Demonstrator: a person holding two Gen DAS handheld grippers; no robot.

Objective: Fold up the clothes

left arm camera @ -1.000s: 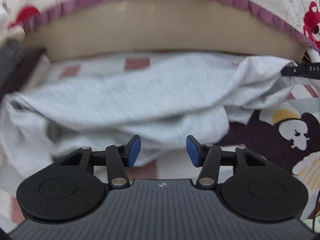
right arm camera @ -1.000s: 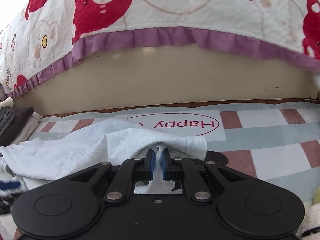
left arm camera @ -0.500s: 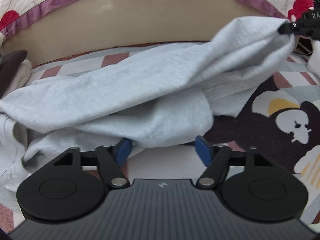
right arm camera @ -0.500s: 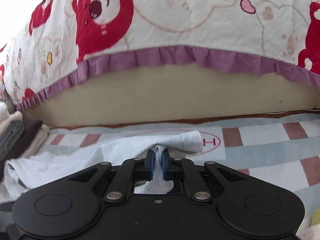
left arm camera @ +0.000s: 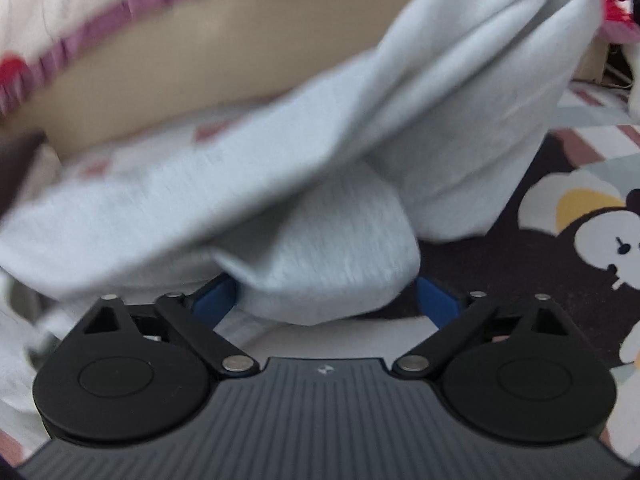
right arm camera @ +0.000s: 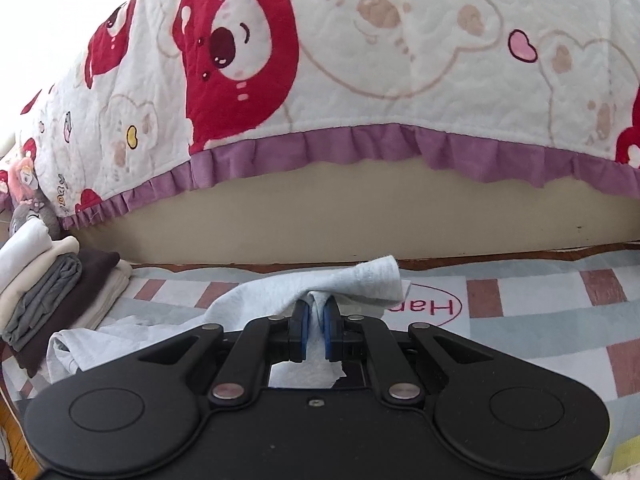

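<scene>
Between my two tools hangs a pale grey knit garment (left arm camera: pixel 280 168), one end lifted off the patterned floor mat (right arm camera: pixel 540 320), the rest sagging onto it. My right tool (right arm camera: pixel 316 328) is clenched on a bunched edge of the garment (right arm camera: pixel 320 280), the blue pads pinching the cloth with a tuft poking out behind them. My left tool (left arm camera: pixel 326 300) is spreading its jaws; a rounded fold of the cloth sits between the blue fingers (left arm camera: pixel 434 300) but they do not press on it, so it is released for now.

I judge the fabric light, soft and limp: it drapes and twists on itself, will not hold a shape, and should grip well rather than slip. A single layer at a hem or corner looks like the better hold, since a thick fold like the one before my left tool would drag extra layers along.

Beside the garment on the left stands a stack of folded clothes (right arm camera: pixel 52 280), near enough that a loose end could brush it. Behind runs the beige bed base (right arm camera: pixel 320 216) under a bear-print quilt (right arm camera: pixel 360 60) with a purple frill, close to the far edge of my working space. A dark cartoon print (left arm camera: pixel 580 240) on the mat lies under the cloth at right; it is flat and no obstacle.
</scene>
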